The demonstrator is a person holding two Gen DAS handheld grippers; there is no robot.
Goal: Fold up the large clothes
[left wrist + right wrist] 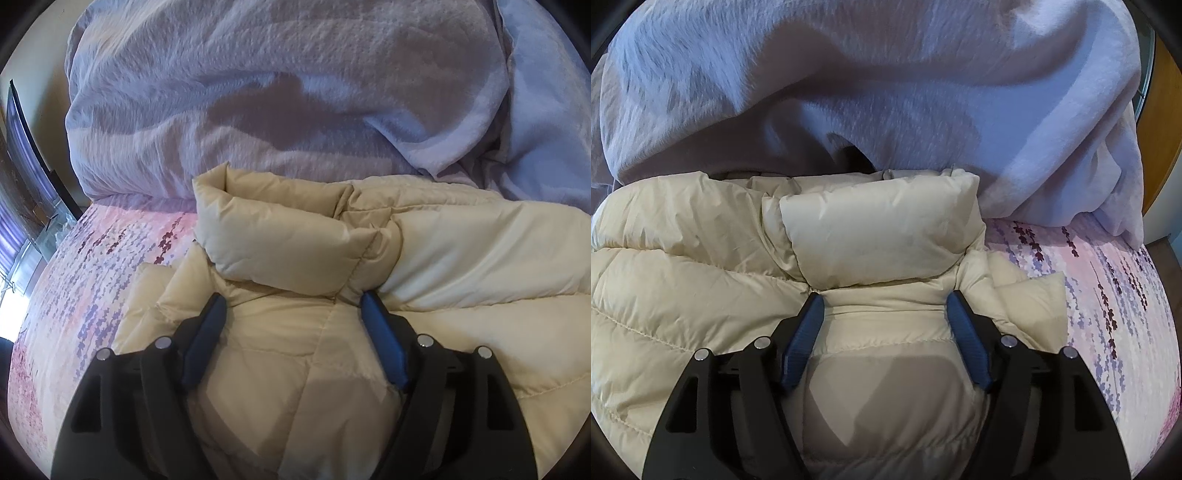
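The cream quilted puffer jacket (424, 258) looks light, soft and springy, with a smooth shell likely to slip; a deep pinch on a seam or at the collar base would probably hold better than a bite on a puffed panel. It lies on the bed with the pink and lavender floral sheet (92, 280), its padded collar (879, 236) towards the heaped pale lilac blanket (886, 92) at the far side. The left gripper (293, 314) and right gripper (884, 310) both have their jaws open, straddling jacket fabric just below the collar without pressing it.
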